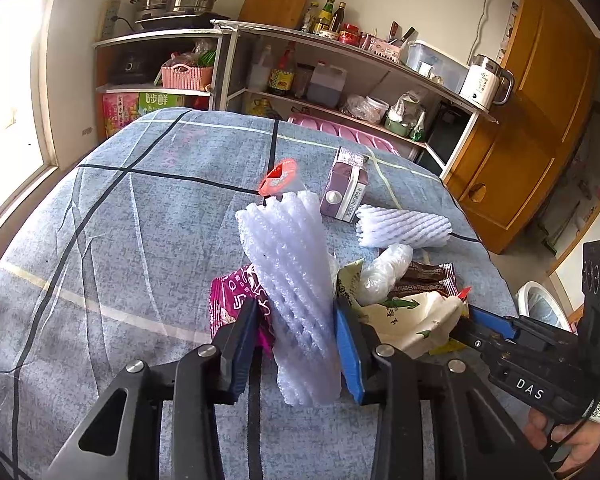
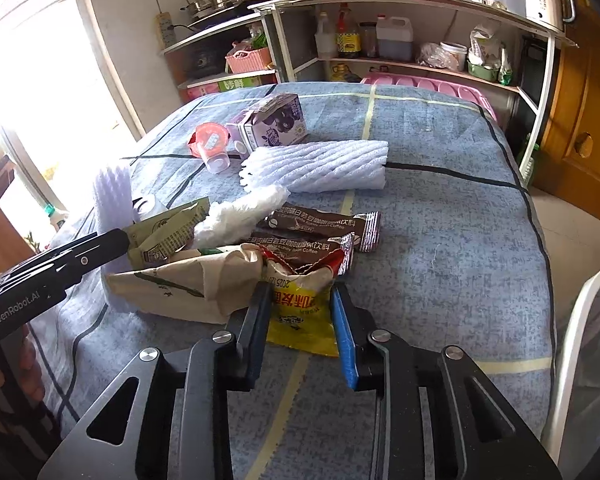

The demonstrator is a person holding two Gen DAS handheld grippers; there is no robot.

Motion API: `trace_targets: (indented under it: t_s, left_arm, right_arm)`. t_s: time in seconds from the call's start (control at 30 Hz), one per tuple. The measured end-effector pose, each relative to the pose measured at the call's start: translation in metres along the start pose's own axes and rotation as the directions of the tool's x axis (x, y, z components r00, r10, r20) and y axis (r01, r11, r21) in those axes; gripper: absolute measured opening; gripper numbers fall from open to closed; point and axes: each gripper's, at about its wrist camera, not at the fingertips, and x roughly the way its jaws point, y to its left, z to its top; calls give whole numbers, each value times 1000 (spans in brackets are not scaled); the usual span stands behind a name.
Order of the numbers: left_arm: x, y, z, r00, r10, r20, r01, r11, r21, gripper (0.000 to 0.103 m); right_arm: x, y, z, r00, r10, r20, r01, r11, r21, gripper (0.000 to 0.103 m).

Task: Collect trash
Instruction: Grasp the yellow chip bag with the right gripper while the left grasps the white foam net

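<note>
My left gripper is shut on a white foam fruit net and holds it upright above the blue checked tablecloth. My right gripper is shut on a yellow snack wrapper at the near edge of a trash pile. The pile holds a beige paper bag, brown coffee sachets, a crumpled white plastic bag and a green wrapper. A second foam net, a purple milk carton and a red-lidded plastic cup lie further back. A magenta wrapper lies under the left gripper.
Metal kitchen shelves with bottles, pots and a kettle stand behind the table. A pink crate sits beyond the far table edge. A wooden cabinet is at the right. A white mesh bin stands at the table's right side.
</note>
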Motion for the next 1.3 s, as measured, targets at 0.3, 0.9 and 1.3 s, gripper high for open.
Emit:
trace_targets:
  t_s: [0.3, 0.9, 1.3]
  left_arm:
    - [-6, -3, -2, 1000, -11, 11, 11, 1000, 3, 34]
    - [-35, -18, -6, 998, -37, 53, 35, 998, 51, 33]
    - [-54, -67, -3, 990, -123, 73, 112, 983, 145, 33]
  right_arm:
    - [-5, 0, -4, 1000, 17, 20, -17, 1000, 9, 23]
    - [-39, -8, -10, 994, 28, 105, -32, 999, 43, 22]
    - [-85, -29, -18, 982, -5, 188, -12, 996, 88, 23]
